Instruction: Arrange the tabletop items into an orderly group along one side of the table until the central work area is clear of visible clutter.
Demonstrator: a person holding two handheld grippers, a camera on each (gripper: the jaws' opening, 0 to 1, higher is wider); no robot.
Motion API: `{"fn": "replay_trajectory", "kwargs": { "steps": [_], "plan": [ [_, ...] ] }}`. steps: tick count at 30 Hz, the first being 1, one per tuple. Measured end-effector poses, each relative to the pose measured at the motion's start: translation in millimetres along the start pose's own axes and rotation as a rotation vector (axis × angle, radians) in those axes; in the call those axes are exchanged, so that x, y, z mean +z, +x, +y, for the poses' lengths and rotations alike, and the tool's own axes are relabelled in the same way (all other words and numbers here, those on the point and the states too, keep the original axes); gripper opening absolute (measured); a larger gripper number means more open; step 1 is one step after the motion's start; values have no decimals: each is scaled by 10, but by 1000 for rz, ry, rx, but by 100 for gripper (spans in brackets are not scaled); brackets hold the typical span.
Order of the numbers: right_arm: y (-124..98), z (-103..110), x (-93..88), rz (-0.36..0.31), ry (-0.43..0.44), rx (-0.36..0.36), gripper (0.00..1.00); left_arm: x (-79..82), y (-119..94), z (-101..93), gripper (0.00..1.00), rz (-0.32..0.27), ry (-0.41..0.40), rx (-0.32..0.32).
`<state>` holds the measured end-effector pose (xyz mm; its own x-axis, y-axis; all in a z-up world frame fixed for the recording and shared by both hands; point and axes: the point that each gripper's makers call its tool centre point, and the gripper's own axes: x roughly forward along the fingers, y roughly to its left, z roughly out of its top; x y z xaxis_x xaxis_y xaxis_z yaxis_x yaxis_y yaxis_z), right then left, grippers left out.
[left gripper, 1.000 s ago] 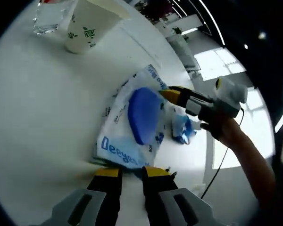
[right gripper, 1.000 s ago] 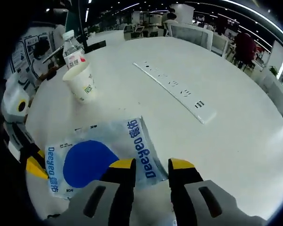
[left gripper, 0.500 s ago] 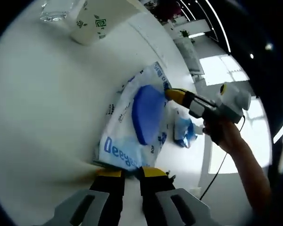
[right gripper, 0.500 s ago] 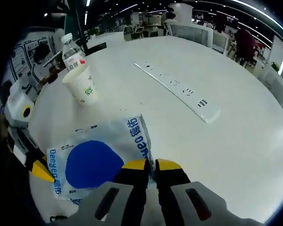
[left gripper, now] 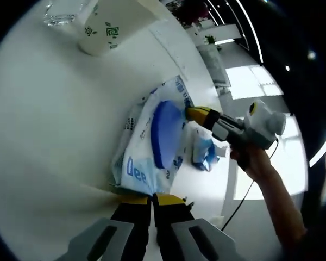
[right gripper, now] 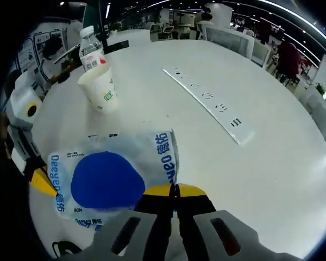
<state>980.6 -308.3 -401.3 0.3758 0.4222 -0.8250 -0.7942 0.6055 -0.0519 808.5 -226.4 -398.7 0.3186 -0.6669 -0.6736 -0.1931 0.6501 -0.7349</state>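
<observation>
A white and blue wet-wipe pack (left gripper: 155, 141) (right gripper: 108, 179) with a round blue lid lies on the white table (left gripper: 54, 125), and both grippers hold it. My left gripper (left gripper: 152, 200) is shut on its near edge. The right gripper (left gripper: 193, 112) comes in from the right of the left gripper view and pinches the opposite edge. In the right gripper view my right gripper (right gripper: 173, 191) is shut on the pack's edge, and the left gripper (right gripper: 41, 179) shows at the pack's far left corner. A paper cup (right gripper: 100, 89) (left gripper: 106, 30) and a water bottle (right gripper: 91, 49) stand beyond the pack.
A long white power strip (right gripper: 206, 103) lies across the table to the right of the cup. A small blue and white crumpled wrapper (left gripper: 204, 152) sits beside the pack near the table edge. A person's hand and forearm (left gripper: 266, 185) hold the right gripper. Office chairs stand beyond the table.
Both grippers have closed fully on opposite edges of the wipe pack. The pack has bunched up slightly between them.
</observation>
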Motion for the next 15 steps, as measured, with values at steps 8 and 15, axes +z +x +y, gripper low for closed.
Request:
{"fn": "replay_trajectory", "kwargs": {
  "steps": [8,15],
  "plan": [
    [-252,-61,13,-43,47,-43,0,89,-101,-50,0,-16,57,-3],
    [-453,-24,-18,-69,72,-62,0,267,-212,5,0,-4,125,16]
  ]
}}
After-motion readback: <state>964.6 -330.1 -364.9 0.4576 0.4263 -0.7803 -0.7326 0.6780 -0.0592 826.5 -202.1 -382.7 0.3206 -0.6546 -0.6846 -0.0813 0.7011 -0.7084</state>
